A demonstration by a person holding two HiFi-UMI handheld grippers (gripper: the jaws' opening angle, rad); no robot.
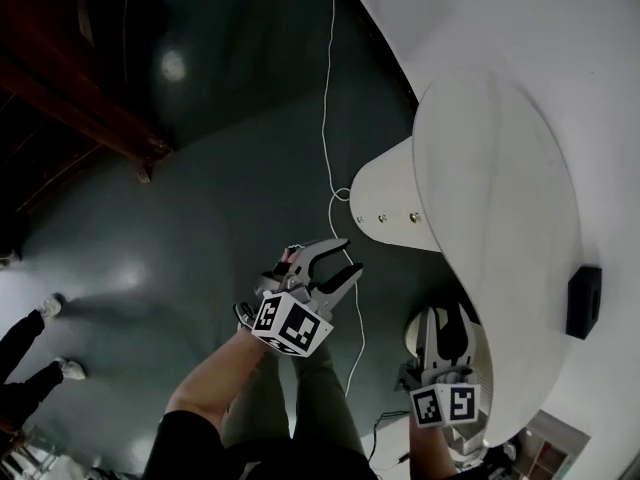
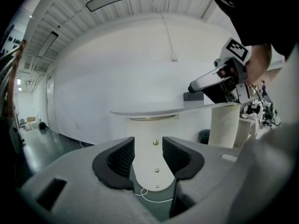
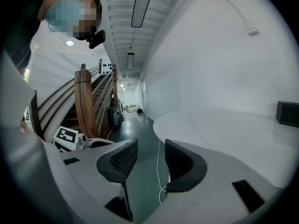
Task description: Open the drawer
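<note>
Left tool, jaws spread with nothing between the pads, hangs over the dark green floor. It is aimed at a rounded white panel with three brass studs, just ahead under the round white counter. Whether that panel is the drawer front cannot be told. Right tool, likewise released and empty, is close beside the counter's rim, to the right of the left tool. A white cable trails across the floor past the panel, and a small black box rests on the counter beyond the right tool.
</note>
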